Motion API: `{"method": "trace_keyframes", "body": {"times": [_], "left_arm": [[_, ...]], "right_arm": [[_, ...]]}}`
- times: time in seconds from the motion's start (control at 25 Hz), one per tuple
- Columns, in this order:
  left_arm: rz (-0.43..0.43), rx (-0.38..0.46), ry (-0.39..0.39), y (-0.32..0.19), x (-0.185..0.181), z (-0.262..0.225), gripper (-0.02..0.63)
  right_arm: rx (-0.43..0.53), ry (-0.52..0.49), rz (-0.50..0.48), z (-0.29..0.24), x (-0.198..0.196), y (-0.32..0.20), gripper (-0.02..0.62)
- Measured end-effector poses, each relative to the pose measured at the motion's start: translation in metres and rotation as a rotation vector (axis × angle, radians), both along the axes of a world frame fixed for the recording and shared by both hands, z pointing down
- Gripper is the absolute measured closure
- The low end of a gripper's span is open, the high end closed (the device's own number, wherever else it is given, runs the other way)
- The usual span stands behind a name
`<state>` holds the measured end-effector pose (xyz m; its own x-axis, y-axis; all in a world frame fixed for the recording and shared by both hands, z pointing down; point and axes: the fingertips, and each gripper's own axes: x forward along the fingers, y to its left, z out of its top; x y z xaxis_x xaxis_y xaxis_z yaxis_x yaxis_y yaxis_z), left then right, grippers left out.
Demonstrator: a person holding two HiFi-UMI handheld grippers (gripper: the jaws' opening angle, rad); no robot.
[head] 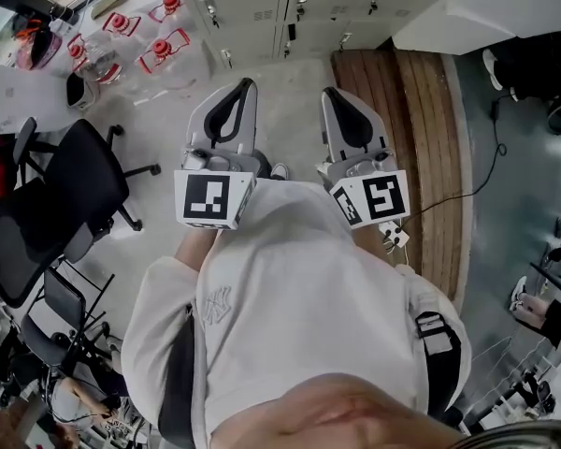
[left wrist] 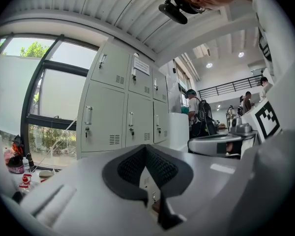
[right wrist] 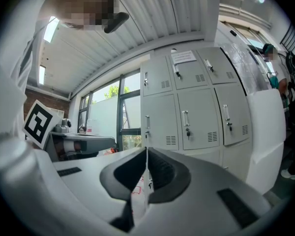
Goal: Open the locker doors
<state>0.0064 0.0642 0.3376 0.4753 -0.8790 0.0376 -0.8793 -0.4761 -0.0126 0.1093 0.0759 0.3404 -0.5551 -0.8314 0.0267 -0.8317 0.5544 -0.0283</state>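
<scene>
Two grippers point at the closed lockers (head: 262, 3).
Left gripper (head: 247, 84) and right gripper (head: 328, 92) have fingers pressed together, holding nothing; lockers stand at twelve o'clock, well apart.

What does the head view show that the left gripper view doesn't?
Only the head view: a black office chair and a wooden platform on the floor. Only the left gripper view: a big window with trees outside, and a person wearing a backpack. Both: the grey lockers, doors shut, and the left tongs, closed with nothing between them.
</scene>
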Motion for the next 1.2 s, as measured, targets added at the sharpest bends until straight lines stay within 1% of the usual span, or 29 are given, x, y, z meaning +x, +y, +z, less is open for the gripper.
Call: {"method": "trace_keyframes", "body": {"times": [0.16, 0.36, 0.48, 0.64, 0.88, 1.0, 1.2], "left_arm": [[-0.019, -0.006, -0.003, -0.01, 0.004, 0.003, 0.604], [-0.051, -0.017, -0.001, -0.032, -0.01, 0.008, 0.604], [-0.056, -0.022, -0.004, -0.055, -0.025, 0.01, 0.604], [-0.05, 0.003, -0.001, -0.1, -0.049, -0.001, 0.604], [-0.037, 0.032, -0.004, -0.162, -0.088, -0.021, 0.604], [-0.032, 0.029, -0.007, -0.185, -0.106, -0.019, 0.604], [-0.036, 0.021, -0.002, -0.209, -0.13, -0.014, 0.604]], "right_arm": [[-0.022, 0.007, -0.012, 0.007, 0.008, -0.01, 0.58], [-0.04, 0.005, -0.04, 0.015, -0.005, -0.035, 0.58], [-0.043, 0.007, -0.052, 0.016, -0.021, -0.058, 0.58], [-0.037, 0.008, -0.049, 0.009, -0.046, -0.1, 0.58], [0.007, 0.001, -0.039, -0.014, -0.087, -0.159, 0.58], [0.005, -0.01, -0.038, -0.012, -0.107, -0.182, 0.58], [-0.006, -0.012, -0.051, -0.005, -0.136, -0.203, 0.58]]}}
